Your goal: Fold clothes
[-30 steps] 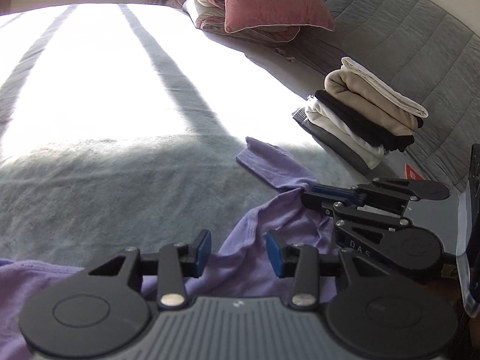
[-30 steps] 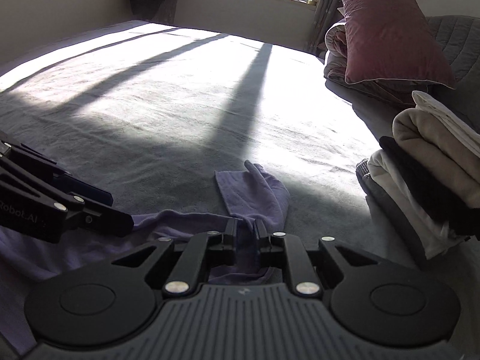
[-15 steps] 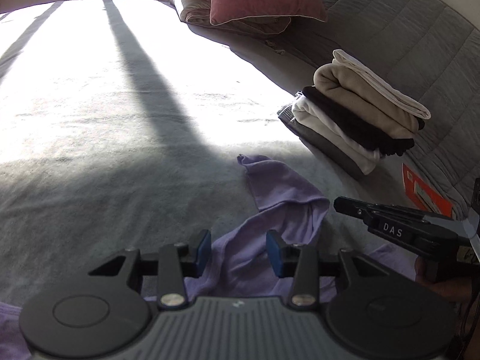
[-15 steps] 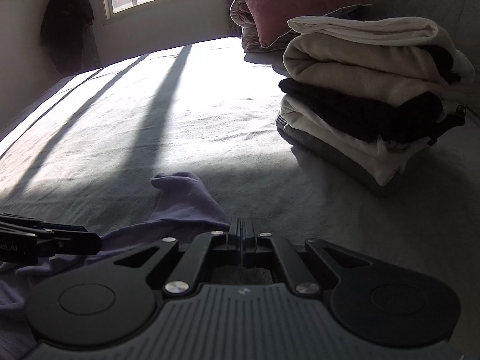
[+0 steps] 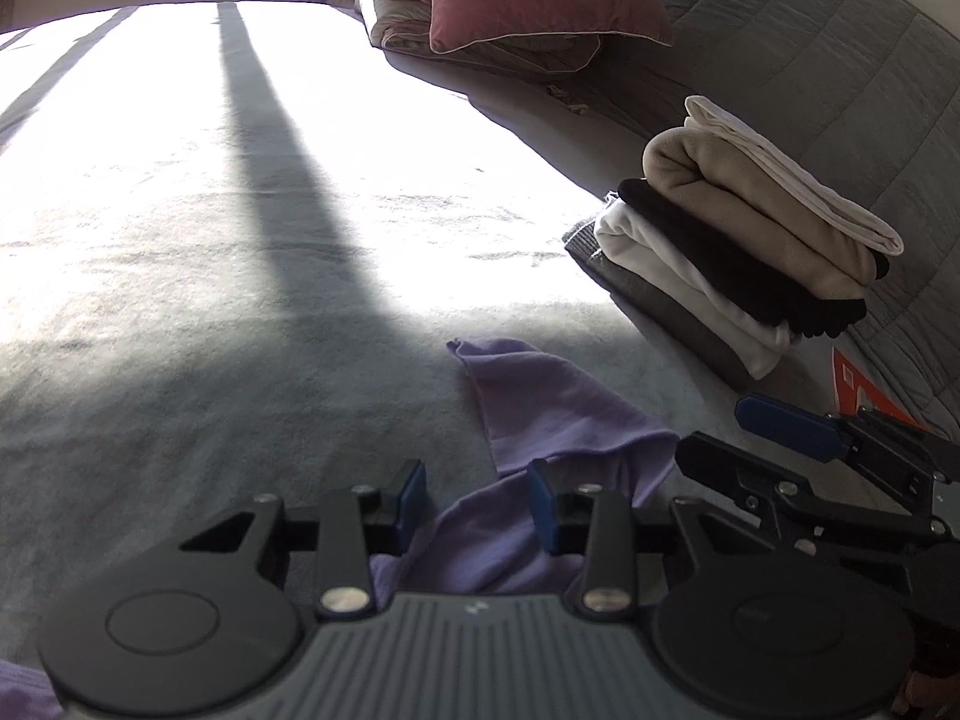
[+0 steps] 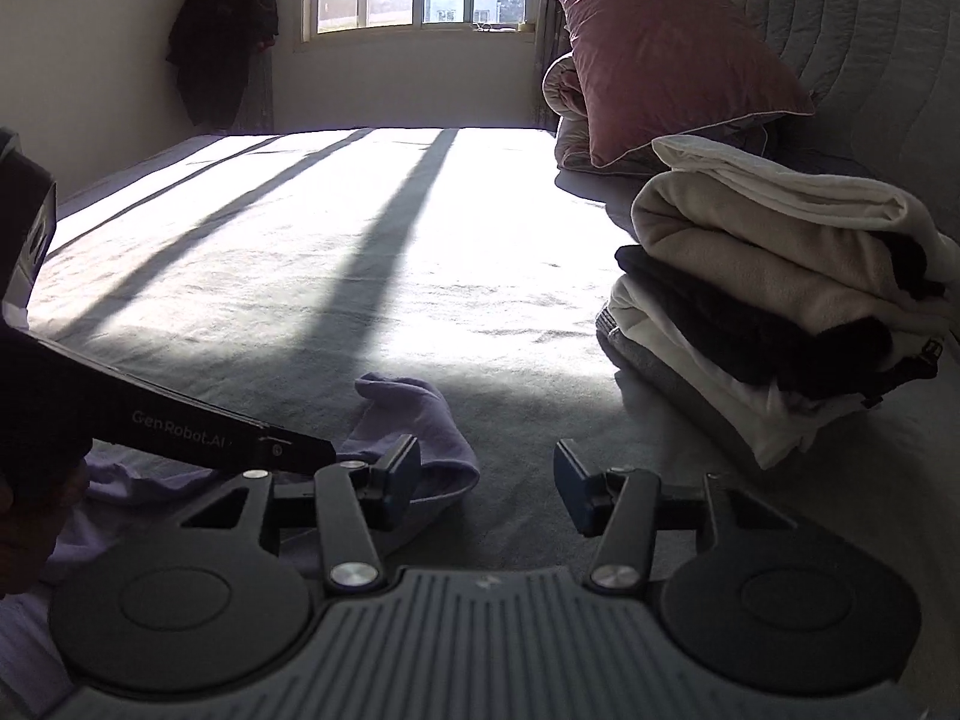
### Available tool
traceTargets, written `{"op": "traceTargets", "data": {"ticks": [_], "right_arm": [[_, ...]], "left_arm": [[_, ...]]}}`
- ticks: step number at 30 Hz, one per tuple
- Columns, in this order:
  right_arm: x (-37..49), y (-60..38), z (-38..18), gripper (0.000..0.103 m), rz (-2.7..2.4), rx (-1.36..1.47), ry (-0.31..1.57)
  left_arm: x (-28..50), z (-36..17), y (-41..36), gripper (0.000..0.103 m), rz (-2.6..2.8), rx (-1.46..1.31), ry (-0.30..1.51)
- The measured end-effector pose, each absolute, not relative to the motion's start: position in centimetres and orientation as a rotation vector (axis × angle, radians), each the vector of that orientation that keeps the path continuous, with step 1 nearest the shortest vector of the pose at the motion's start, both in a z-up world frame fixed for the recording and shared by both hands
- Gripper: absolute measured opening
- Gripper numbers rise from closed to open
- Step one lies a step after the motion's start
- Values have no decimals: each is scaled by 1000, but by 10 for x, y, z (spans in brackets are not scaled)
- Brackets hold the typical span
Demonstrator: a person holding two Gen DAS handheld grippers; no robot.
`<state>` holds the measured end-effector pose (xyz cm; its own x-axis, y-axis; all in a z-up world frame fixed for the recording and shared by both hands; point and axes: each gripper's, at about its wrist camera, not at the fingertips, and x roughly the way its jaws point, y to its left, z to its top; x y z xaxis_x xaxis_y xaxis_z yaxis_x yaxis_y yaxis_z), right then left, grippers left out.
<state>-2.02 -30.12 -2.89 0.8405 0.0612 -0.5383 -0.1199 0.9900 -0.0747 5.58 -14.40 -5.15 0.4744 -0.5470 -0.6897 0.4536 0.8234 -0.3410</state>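
A crumpled purple garment (image 5: 558, 414) lies on the grey bed, one sleeve reaching away from me. My left gripper (image 5: 477, 504) hovers open just above it, cloth showing between the blue pads without being pinched. In the left wrist view my right gripper (image 5: 744, 438) stands open at the right edge of the garment. In the right wrist view the right gripper (image 6: 486, 483) is open over bare bedspread, with the purple garment (image 6: 414, 420) beside its left finger. The left gripper's body (image 6: 180, 426) crosses that view from the left.
A stack of folded clothes (image 5: 738, 240) in cream, black and white sits at the right, also seen as a stack (image 6: 774, 306) in the right wrist view. A dark red pillow (image 6: 666, 54) on rolled bedding leans by the grey headboard (image 5: 828, 78). An orange tag (image 5: 852, 378) lies near the headboard.
My right gripper was shut on the purple cloth one second ago, let it go and has now opened wide. Both grippers shifted slightly; the left one stayed open over the garment.
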Motion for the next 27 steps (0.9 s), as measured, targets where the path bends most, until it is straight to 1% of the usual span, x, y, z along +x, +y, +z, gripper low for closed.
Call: {"op": "traceTargets", "data": {"ticks": [1, 2, 4, 7, 10, 12, 13, 16, 21, 25, 27], "right_arm": [[-18, -295, -31, 53, 109, -149, 563], [-17, -290, -33, 48, 123, -192, 562], [-13, -278, -38, 42, 150, -277, 558], [-5, -269, -45, 37, 166, -344, 569], [3, -262, -54, 30, 177, -395, 583], [9, -257, -59, 14, 183, -430, 593], [12, -255, -62, 5, 187, -447, 598], [16, -262, -59, 1, 148, -389, 584], [16, -307, -41, 0, 10, -120, 556], [12, -354, -35, 0, -90, 132, 580], [8, -372, -36, 0, -136, 207, 600]], "left_arm": [[56, -51, -144, 36, -611, -117, 885], [56, -51, -144, 36, -609, -118, 884], [56, -50, -142, 36, -607, -117, 884], [57, -50, -139, 36, -607, -120, 891], [59, -52, -134, 36, -609, -131, 905], [60, -53, -132, 36, -614, -139, 911], [61, -52, -132, 36, -616, -141, 914], [63, -51, -131, 36, -618, -149, 920], [69, -47, -138, 36, -636, -108, 899], [76, -44, -156, 36, -668, -51, 880], [82, -44, -168, 36, -680, -18, 876]]}}
